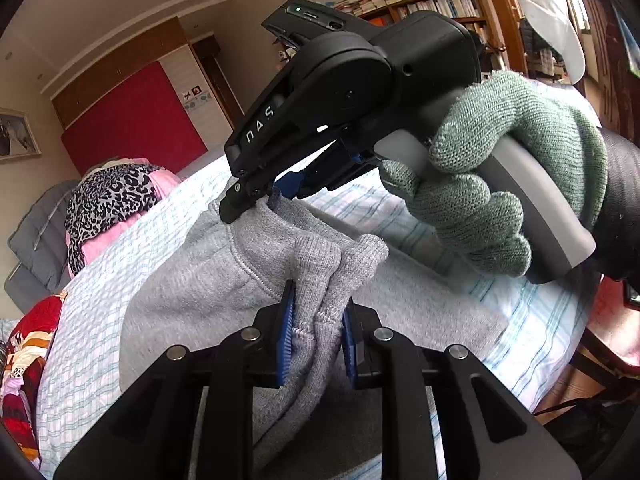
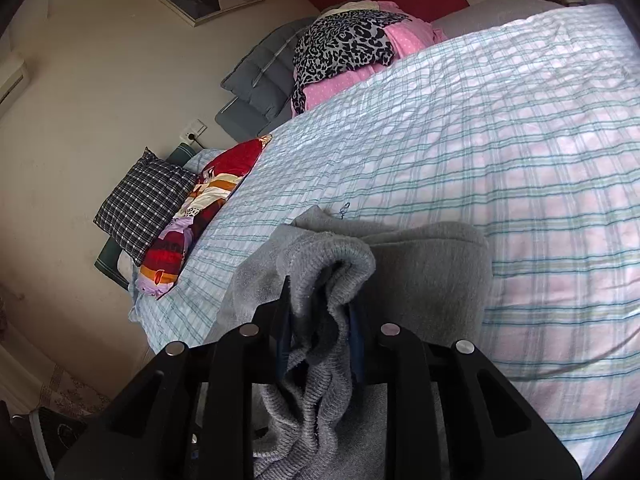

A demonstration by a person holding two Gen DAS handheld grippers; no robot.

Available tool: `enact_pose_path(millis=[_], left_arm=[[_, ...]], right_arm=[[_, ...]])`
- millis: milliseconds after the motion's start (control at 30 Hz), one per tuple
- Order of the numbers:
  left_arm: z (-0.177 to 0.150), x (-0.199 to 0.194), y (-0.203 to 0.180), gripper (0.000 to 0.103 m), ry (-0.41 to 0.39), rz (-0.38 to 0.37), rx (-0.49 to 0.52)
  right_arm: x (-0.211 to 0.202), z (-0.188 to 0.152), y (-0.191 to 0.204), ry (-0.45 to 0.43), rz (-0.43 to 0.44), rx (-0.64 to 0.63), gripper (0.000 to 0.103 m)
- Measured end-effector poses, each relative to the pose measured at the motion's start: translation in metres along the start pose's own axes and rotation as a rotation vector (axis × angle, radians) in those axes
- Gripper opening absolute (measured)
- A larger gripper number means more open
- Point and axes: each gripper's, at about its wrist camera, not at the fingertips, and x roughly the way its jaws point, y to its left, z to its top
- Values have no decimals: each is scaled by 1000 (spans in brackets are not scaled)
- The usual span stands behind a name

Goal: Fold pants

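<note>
Grey knit pants (image 1: 208, 280) lie on a bed with a pale checked sheet (image 1: 100, 320). My left gripper (image 1: 316, 328) is shut on a ribbed cuff or edge of the pants, bunched between its blue pads (image 1: 286, 332). In the left wrist view my right gripper (image 1: 256, 200), held by a green-gloved hand (image 1: 500, 184), pinches another part of the same edge just beyond. In the right wrist view my right gripper (image 2: 320, 332) is shut on bunched grey ribbed fabric (image 2: 328, 272), with the folded pants (image 2: 432, 280) lying behind on the sheet (image 2: 480, 140).
A pile of leopard-print and pink clothes (image 2: 348, 48) sits at the far end of the bed. A red patterned quilt (image 2: 208, 200) and a checked pillow (image 2: 144, 200) lie along the left edge. A bookshelf (image 1: 432, 4) stands behind.
</note>
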Motion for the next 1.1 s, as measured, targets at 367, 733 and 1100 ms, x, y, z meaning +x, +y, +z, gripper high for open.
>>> enact_pose_path(millis=[367,733,1100], left_arm=[[10,20,-33,21,19,-12,149],[3,-4,-15,51,25,-204,36],[-19,-45,90,51,41,-151,-282]], right_arm=[[-8,-18,-52,-22,-62,92,23],[-14,-25,-41,-86,-144,30,36],[-46,-35,20,-248,-436,-184,50]])
